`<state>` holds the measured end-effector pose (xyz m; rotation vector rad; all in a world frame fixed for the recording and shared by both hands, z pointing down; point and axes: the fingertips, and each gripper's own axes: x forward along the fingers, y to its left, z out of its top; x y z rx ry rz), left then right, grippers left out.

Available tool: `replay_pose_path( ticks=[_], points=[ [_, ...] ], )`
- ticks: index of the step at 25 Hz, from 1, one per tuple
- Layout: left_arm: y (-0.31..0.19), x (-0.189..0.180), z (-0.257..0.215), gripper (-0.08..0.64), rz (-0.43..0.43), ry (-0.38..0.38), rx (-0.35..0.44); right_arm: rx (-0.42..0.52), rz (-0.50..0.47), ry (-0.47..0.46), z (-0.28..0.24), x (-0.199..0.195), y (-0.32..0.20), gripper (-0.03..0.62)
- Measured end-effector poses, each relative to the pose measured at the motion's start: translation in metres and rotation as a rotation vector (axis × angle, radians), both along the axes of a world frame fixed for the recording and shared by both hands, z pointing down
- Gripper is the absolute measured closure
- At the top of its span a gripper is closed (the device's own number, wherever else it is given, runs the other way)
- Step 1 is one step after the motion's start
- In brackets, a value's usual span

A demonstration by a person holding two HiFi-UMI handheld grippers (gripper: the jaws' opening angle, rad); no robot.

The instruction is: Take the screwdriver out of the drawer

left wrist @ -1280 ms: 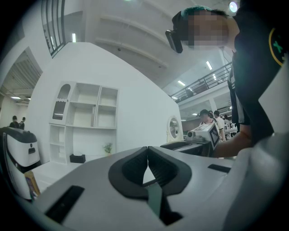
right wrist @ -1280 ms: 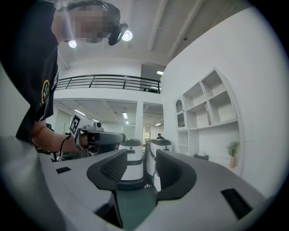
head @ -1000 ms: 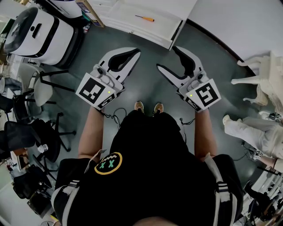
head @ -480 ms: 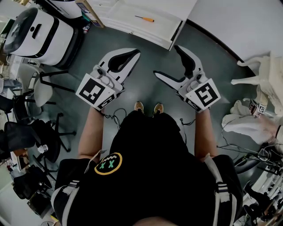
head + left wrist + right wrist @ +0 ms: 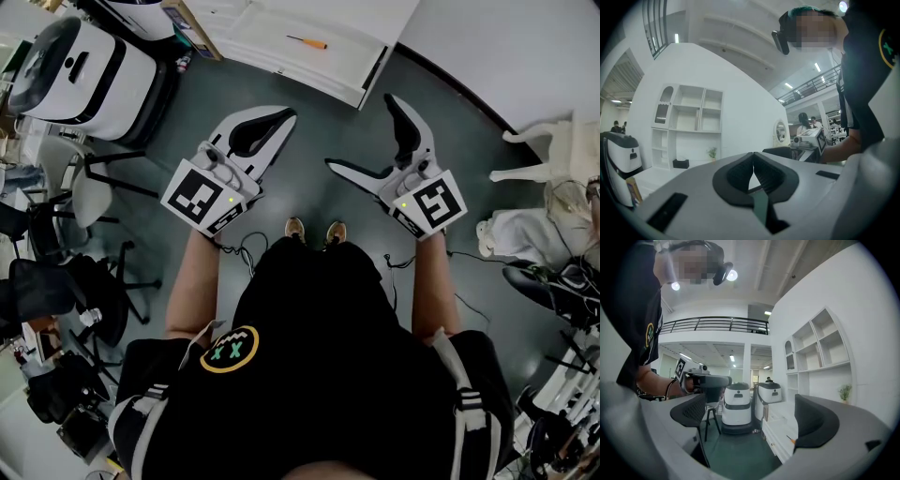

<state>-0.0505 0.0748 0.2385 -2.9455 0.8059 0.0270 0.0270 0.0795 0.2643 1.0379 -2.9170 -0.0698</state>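
Fingers (image 5: 405, 127) of right gripper (image 5: 359, 132) spread wide and opening, nothing between them; the right gripper view shows only floor and white furniture through the gap. Left gripper (image 5: 289, 114): fingers (image 5: 738, 171) pressed together tip to tip, empty. Both grippers held level at mid frame of the head view, just above the person's shoes (image 5: 315, 228), well apart from the furniture. Screwdriver (image 5: 307, 39), orange handle, lies in the open white drawer (image 5: 323, 82) at top centre of the head view, untouched. Progress: drawer stands open, so access is there; reach, grasp and lift-out all remain. Judgement: right gripper looks readied for the pick
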Motion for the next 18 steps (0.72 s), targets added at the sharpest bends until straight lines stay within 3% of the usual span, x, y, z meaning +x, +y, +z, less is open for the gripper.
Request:
replay_pose_path(
  ticks=[18],
  points=[
    [-0.005,0.005,0.000,0.540,-0.003,-0.010,0.003,0.001,0.023,0.018,0.005,0.013,-0.008,0.009]
  ],
)
